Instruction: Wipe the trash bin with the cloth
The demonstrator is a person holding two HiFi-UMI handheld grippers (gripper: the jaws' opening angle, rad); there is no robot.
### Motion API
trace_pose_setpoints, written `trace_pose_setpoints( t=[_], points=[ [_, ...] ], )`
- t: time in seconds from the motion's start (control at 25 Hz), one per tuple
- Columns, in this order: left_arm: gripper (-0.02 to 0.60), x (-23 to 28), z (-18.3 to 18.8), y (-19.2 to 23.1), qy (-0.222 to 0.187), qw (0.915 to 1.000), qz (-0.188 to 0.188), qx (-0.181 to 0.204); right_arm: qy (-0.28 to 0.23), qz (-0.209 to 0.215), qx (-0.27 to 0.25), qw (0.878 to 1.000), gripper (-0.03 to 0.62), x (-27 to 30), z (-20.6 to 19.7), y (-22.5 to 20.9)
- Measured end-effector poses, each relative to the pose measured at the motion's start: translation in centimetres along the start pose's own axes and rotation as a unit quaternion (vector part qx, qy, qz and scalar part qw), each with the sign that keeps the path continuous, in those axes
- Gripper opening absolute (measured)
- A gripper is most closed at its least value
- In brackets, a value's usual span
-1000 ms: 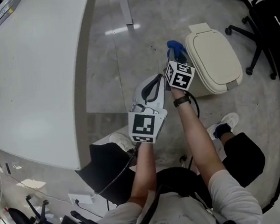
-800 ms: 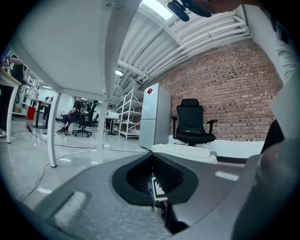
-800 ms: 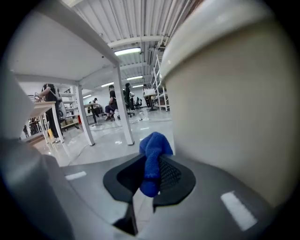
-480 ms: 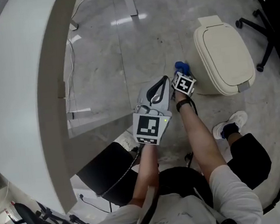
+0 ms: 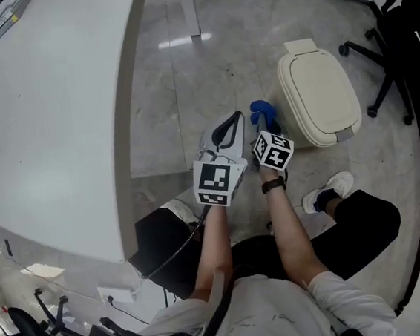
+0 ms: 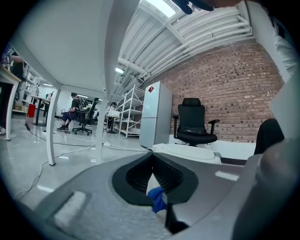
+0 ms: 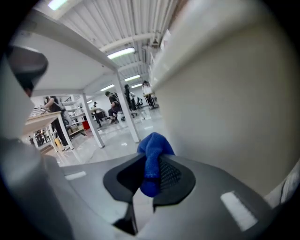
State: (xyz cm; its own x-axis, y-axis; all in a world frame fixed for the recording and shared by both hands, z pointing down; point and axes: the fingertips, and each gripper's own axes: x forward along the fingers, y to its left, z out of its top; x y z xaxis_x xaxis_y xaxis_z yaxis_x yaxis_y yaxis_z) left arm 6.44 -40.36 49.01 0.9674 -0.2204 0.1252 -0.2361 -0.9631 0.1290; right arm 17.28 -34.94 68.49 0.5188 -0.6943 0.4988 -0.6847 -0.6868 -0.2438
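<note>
A cream trash bin (image 5: 320,98) with its lid down stands on the floor ahead and to the right. My right gripper (image 5: 266,122) is shut on a blue cloth (image 5: 262,110) close to the bin's left side. In the right gripper view the cloth (image 7: 152,157) bulges out from between the jaws, and the bin's pale wall (image 7: 229,93) fills the right. My left gripper (image 5: 230,128) hangs just left of the right one, shut with nothing in it. In the left gripper view the bin lid (image 6: 187,151) lies ahead, and a bit of cloth (image 6: 157,199) shows past the jaws.
A large white table (image 5: 39,107) covers the left, with its leg (image 5: 188,9) on the floor beyond. A black office chair (image 5: 398,39) stands right of the bin. The person's shoe (image 5: 335,186) rests near the bin's front corner.
The right gripper has drawn the blue cloth nearer to me along the bin's left side. The head view swung away and back. The left gripper stayed beside it.
</note>
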Motion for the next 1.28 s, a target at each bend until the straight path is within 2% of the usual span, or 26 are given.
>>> trace_pose_setpoints(
  t=[0.12, 0.24, 0.32, 0.44, 0.56, 0.64, 0.76, 0.92, 1.08, 1.28],
  points=[
    [0.000, 0.0, 1.5, -0.1, -0.017, 0.9998, 0.004, -0.004, -0.097, 0.034, -0.051, 0.993, 0.044, -5.4, 8.0, 3.2],
    [0.000, 0.3, 2.6, -0.3, -0.032, 0.9995, 0.006, -0.006, -0.176, 0.052, -0.070, 0.981, 0.046, -9.2, 14.4, 5.8],
    [0.000, 0.5, 2.9, -0.6, -0.035, 0.9994, 0.004, -0.007, -0.201, 0.051, -0.064, 0.976, 0.044, -9.8, 16.5, 6.8],
    [-0.001, 0.4, 3.0, -1.3, -0.033, 0.9994, -0.003, -0.009, -0.207, 0.016, -0.051, 0.977, 0.046, -8.7, 16.9, 5.5],
    [0.000, 0.3, 2.8, -1.4, -0.031, 0.9995, -0.009, -0.003, -0.194, -0.028, -0.039, 0.980, 0.046, -6.8, 15.3, 3.2],
    [0.000, 0.3, 2.3, -0.9, -0.027, 0.9996, -0.006, -0.003, -0.178, -0.034, -0.029, 0.983, 0.044, -5.7, 13.5, 2.6],
    [0.000, 0.2, 1.3, 0.2, -0.016, 0.9998, 0.002, -0.008, -0.131, -0.025, -0.003, 0.991, 0.044, -4.0, 8.7, 2.0],
    [-0.001, 0.3, 0.7, 1.0, -0.007, 0.9999, 0.006, -0.010, -0.059, -0.044, 0.022, 0.997, 0.044, -0.1, 1.6, -0.7],
    [0.000, 0.9, -0.1, 0.3, 0.004, 1.0000, 0.001, -0.009, 0.002, -0.074, 0.022, 0.997, 0.044, 5.2, -3.5, -3.8],
    [0.000, 1.3, -0.7, -0.6, 0.010, 0.9999, -0.006, -0.008, 0.091, -0.114, 0.033, 0.989, 0.044, 8.5, -10.3, -6.7]
  ],
)
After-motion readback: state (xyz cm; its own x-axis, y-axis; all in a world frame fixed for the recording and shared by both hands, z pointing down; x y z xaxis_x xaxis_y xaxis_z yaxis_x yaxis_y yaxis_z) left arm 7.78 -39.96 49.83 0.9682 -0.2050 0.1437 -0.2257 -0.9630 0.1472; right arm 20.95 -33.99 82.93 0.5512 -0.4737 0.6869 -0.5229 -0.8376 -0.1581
